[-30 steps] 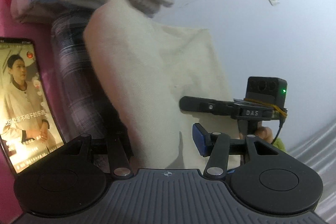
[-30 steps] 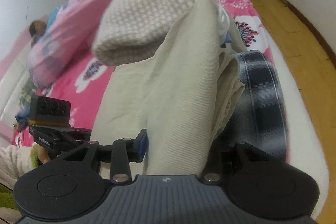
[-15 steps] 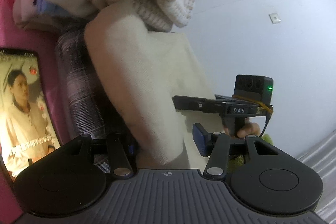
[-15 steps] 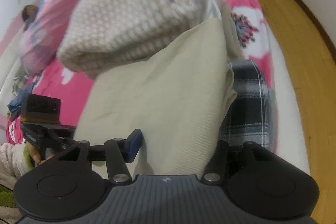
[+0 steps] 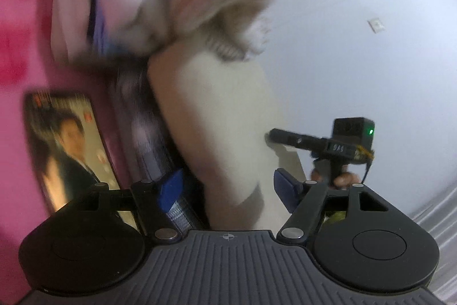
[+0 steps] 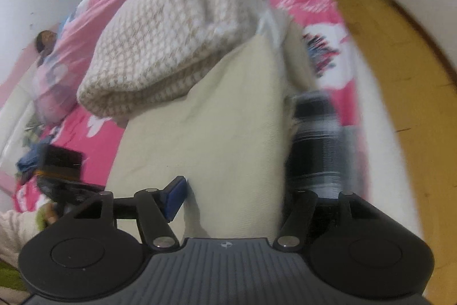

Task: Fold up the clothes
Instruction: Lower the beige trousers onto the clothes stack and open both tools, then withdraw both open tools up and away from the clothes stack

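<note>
A bed covered by a pink floral quilt (image 6: 97, 139) is seen, and the clothes are piled near its edge beside the wooden floor (image 6: 400, 53). A folded cream garment (image 6: 222, 139) is spread across the middle of the pile, overlapped at its far end by a beige-and-white knit sweater (image 6: 160, 47) (blurred in the left wrist view). A dark plaid garment (image 6: 317, 150) is tucked just beside the cream one, towards the bed's edge. A lit phone (image 5: 68, 150) is lying on the quilt next to the plaid cloth. The cream garment is straddled by the left gripper (image 5: 228, 185), whose blue-padded fingers are held wide apart, with folds of cream and plaid cloth between them. The same garment is spanned by the right gripper (image 6: 228, 190); one blue pad is pressed to the cloth, the other finger is hidden behind it, and whether the cloth is clamped cannot be told.
</note>
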